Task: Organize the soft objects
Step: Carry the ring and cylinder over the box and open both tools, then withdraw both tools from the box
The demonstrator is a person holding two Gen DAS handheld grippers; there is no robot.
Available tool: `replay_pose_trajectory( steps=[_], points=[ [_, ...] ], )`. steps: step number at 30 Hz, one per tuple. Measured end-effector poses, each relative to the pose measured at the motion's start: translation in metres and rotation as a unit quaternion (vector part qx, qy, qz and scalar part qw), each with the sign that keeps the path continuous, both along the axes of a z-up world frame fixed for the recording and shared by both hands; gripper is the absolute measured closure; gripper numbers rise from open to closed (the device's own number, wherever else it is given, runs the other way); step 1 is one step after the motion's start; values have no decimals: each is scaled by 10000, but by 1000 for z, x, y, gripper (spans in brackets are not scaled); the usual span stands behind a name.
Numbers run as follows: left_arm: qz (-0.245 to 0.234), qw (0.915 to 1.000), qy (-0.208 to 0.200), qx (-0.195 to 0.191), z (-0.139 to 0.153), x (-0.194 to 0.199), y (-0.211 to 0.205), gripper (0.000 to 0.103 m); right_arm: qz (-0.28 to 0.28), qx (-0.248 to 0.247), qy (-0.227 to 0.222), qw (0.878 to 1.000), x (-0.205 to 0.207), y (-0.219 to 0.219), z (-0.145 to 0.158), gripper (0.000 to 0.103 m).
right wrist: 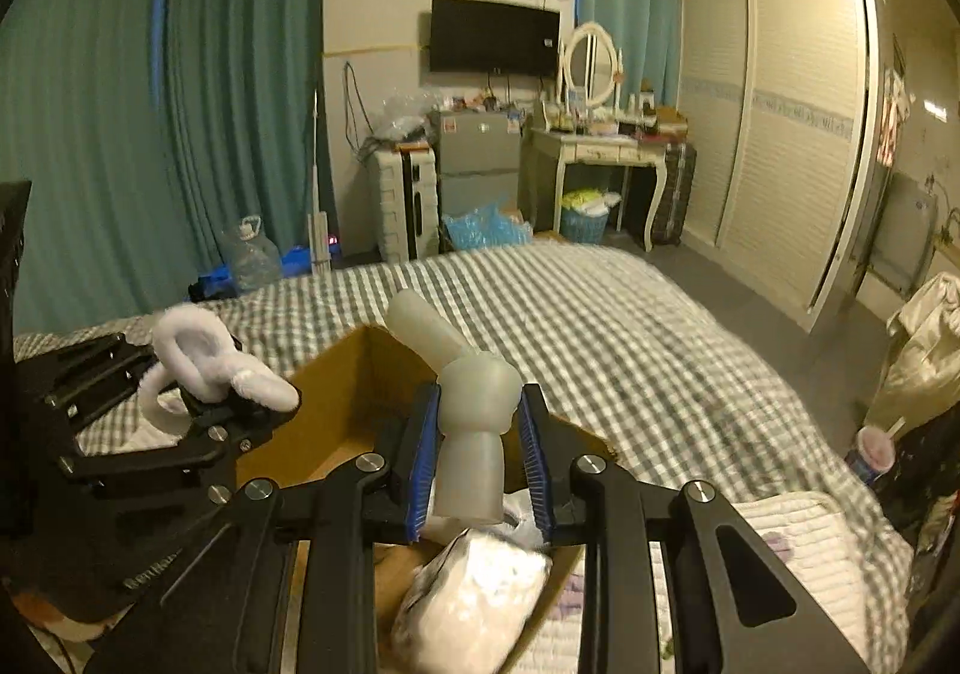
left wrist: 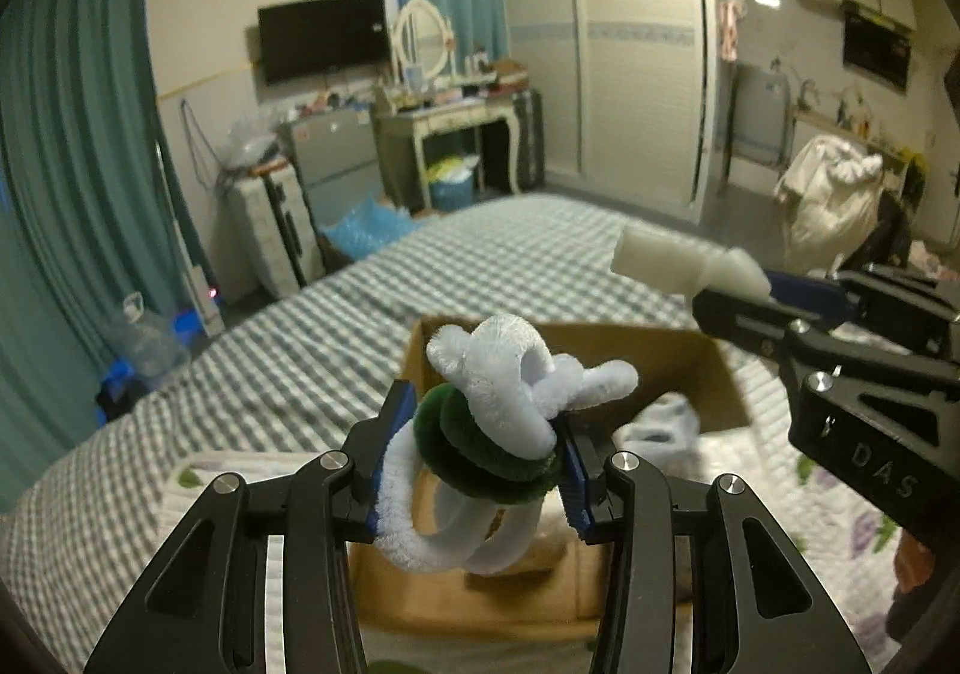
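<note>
Checked bed (left wrist: 510, 266), cardboard box (left wrist: 714, 368), left fingers (left wrist: 384, 470) clamping fuzzy rings (left wrist: 498, 416), right fingers (right wrist: 423, 470) clamping silicone tube (right wrist: 474, 422)

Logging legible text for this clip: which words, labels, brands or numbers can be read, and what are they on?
"DAS": raised letters on the right hand-held gripper, black arm, left wrist view.
Embossed lettering on the left hand-held gripper, right wrist view: too blurred.
Drink cup label: too blurred.
Nothing else legible.

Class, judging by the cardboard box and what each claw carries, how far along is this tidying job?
Done: a white bundle already lies in the cardboard box. In hand: the left claw grips fuzzy white and green rings; the right claw grips a translucent soft piece. Left: dropping both into the box.
</note>
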State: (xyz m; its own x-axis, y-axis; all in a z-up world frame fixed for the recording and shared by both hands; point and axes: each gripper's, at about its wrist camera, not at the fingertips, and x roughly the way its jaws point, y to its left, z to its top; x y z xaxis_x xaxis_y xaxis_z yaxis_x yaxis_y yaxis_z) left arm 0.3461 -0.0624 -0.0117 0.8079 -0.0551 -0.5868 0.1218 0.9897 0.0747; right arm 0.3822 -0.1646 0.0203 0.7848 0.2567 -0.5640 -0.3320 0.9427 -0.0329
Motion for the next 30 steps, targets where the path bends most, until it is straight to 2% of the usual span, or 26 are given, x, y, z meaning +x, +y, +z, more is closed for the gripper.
replay_pose_trajectory(
  steps=[7,10,11,12,13,15,18,21,26,29,30],
  points=[
    [122,9994,281,162,-32,16,-5,60,-1,9,291,9996,31,3,-34,76],
    [254,9990,286,232,-33,15,-5,55,-3,176,386,9991,32,-1,-38,74],
    [292,9988,331,199,-33,16,-4,47,6,212,410,9989,32,-2,-38,74],
    [308,9987,387,124,-33,16,-2,35,30,252,417,9988,31,-3,-36,69],
    [286,9986,434,-27,-31,14,-1,31,37,269,379,9989,29,-4,-34,58],
    [310,9985,419,-190,-26,8,1,24,1,290,252,9993,24,-6,-26,44],
    [350,9993,161,27,-6,-9,-3,23,-73,388,120,9991,6,-12,-11,42],
    [382,9993,-32,32,23,-31,0,23,-144,385,-47,9991,-17,-16,11,40],
    [429,9973,-587,86,91,-90,9,22,-184,471,-345,9981,-72,-27,68,40],
    [447,9945,-943,38,132,-130,18,10,-169,472,-562,9972,-112,-30,103,36],
    [440,9932,-1074,13,144,-143,21,10,-167,444,-658,9967,-128,-29,115,33]
  ],
)
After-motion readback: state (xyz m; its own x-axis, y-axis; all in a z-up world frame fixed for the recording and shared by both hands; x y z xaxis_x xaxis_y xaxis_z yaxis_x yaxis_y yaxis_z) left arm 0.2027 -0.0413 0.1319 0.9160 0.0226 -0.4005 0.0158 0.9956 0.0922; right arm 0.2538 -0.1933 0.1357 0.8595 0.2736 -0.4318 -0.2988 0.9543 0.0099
